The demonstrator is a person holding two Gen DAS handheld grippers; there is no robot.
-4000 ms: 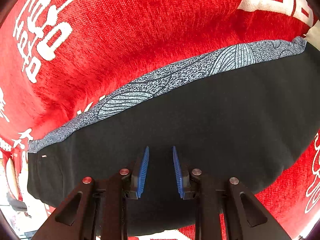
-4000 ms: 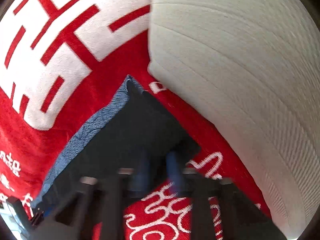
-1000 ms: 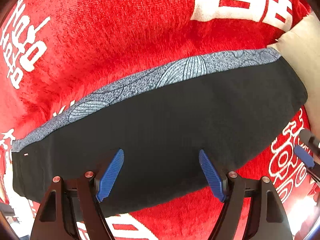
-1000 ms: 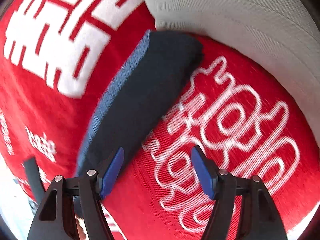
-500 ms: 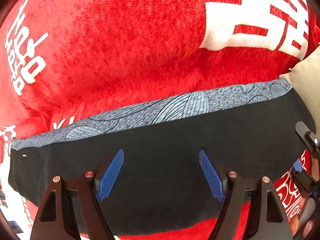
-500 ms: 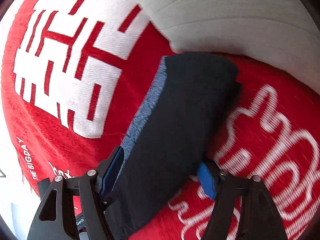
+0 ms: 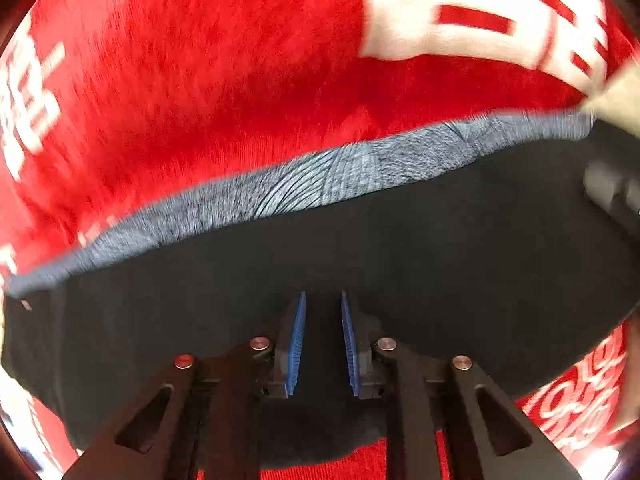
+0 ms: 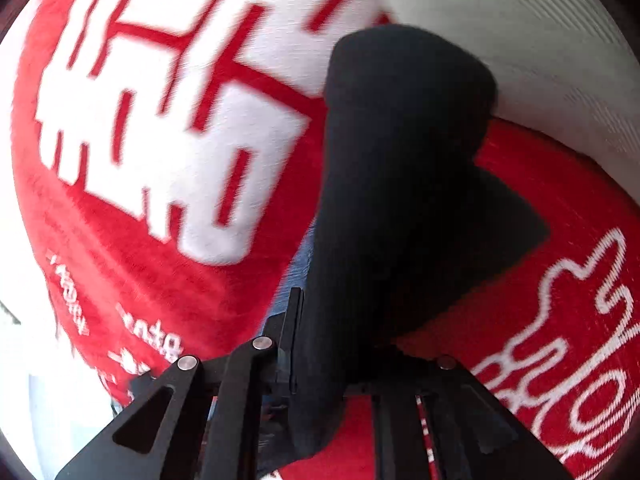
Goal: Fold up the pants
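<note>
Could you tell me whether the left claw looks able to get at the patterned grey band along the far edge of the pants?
Probably yes. The grey band lies exposed ahead of the left claw, with only flat black pants between; the claw is pinched on that fabric, so it must release first.

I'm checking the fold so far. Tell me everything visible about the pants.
The pants are black, soft knit, with a grey-blue patterned band along the far edge. They lie folded into a long strip on the red blanket. The left gripper pinches the near edge; the right gripper grips one end, bunched and raised.
</note>
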